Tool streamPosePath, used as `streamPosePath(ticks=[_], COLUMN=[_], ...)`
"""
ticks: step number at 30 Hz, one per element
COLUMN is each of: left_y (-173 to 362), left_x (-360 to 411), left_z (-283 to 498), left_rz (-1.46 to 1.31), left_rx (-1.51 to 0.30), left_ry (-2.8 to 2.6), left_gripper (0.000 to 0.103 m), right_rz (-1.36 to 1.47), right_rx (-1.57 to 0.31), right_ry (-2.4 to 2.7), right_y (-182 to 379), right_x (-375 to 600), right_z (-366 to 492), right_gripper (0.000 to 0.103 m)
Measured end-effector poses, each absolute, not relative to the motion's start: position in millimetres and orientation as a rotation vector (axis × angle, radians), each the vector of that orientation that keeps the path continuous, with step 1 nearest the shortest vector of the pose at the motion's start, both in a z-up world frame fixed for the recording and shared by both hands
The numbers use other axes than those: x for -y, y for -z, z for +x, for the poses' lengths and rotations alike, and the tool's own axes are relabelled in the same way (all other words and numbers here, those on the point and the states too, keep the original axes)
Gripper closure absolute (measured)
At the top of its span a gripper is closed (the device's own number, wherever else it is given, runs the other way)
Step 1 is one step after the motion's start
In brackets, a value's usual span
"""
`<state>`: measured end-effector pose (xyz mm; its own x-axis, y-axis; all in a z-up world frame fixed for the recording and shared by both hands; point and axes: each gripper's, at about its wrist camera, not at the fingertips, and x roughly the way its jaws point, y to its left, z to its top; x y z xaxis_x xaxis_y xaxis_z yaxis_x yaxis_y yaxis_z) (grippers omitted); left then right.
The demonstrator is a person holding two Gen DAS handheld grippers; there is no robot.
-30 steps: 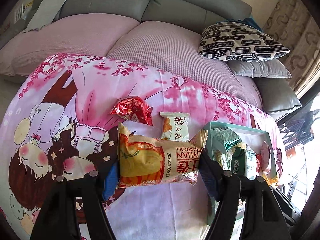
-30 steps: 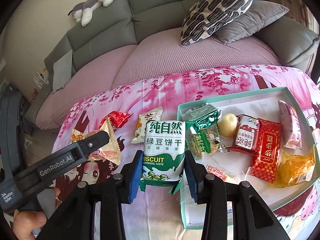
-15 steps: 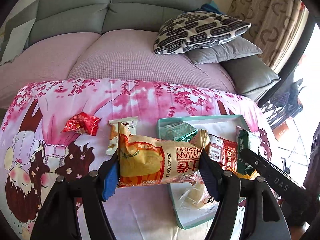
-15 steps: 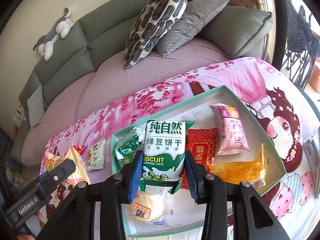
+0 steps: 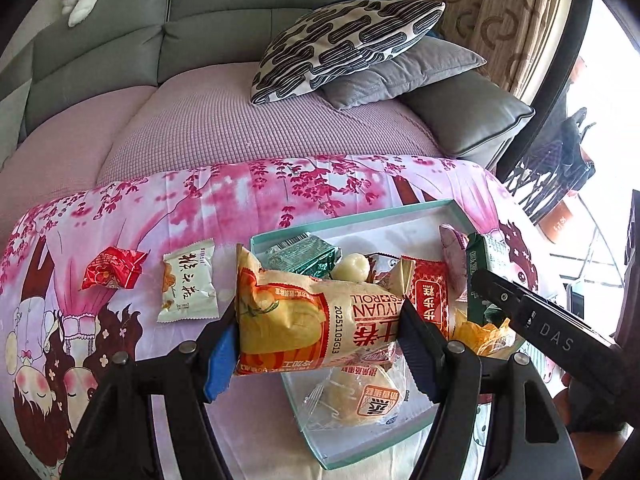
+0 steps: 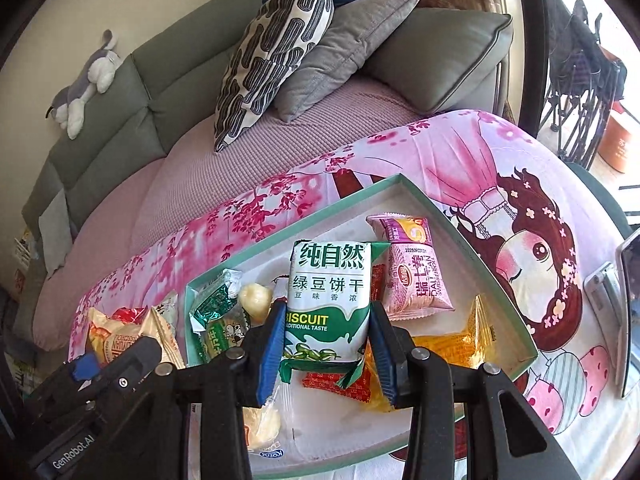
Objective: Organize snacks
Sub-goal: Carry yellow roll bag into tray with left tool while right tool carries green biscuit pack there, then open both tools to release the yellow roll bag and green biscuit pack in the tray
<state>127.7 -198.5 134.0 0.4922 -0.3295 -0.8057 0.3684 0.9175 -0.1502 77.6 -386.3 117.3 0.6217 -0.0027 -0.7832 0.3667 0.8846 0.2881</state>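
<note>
Snacks are lying partly inside a shallow teal-rimmed box [image 6: 472,248] and partly on the pink cartoon-print cloth [image 5: 240,200] that is covering the bench in front of a grey sofa [image 5: 224,32]. A patterned black-and-white cushion [image 6: 272,48] is leaning against a grey cushion [image 6: 344,52] on the sofa seat, and a plush toy [image 6: 86,80] is lying on the sofa back. Inside the box, a pink roll packet [image 6: 412,268], an orange-yellow packet [image 6: 456,340], a red packet [image 5: 430,296], a green foil packet [image 6: 218,308] and a clear-wrapped bun [image 5: 356,396] are resting on the white floor. The left claw [image 5: 318,340] is gripping an orange egg-roll packet [image 5: 312,320] crosswise between its blue pads, holding it above the near left corner of the box. The right claw [image 6: 326,344] is gripping a green-and-white biscuit packet [image 6: 328,304] upright between its pads, holding it over the middle of the box. Outside the box, to its left, a white packet [image 5: 188,282] and a crumpled red wrapper [image 5: 114,268] are lying on the cloth, just beside each other.
</note>
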Motion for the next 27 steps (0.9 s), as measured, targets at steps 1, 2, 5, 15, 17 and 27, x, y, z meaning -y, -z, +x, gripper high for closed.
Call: streamPosePath(ticks=[1,2,5,15,17,27], left_y=[-133.9,-133.4,-131.1,-119.1,-114.7,-97.7], left_x=[200.2,201.6,204.0,220.0,221.6,224.9], left_z=[128.6,129.7,135.0,153.7,156.5,170.2], left_rz=[0.046,0.044,0.007,-0.023,-0.022,-0.033], left_rx=[-0.965,-0.965,-0.974,-0.986,-1.001,-1.040], left_ry=[0.424,0.425,0.431,0.429,0.422,0.420], left_gripper=[0.030,0.030,0.030,0.030,0.030,0.030], right_rz=[0.454,0.458,0.463,0.447,0.443,0.434], right_rx=[-0.882,-0.884,-0.890,-0.909,-0.927,-0.989], right_ry=[0.217,0.211,0.199,0.196,0.202,0.242], right_y=[-116.4,-115.5,-112.3,-100.5,-95.6,-82.3], right_x=[386.2,386.5,387.0,388.5,388.8,389.6], right_z=[77.9,78.4,80.6,93.1,94.8,99.0], right_gripper=[0.060,0.060,0.060,0.060,0.060,0.060])
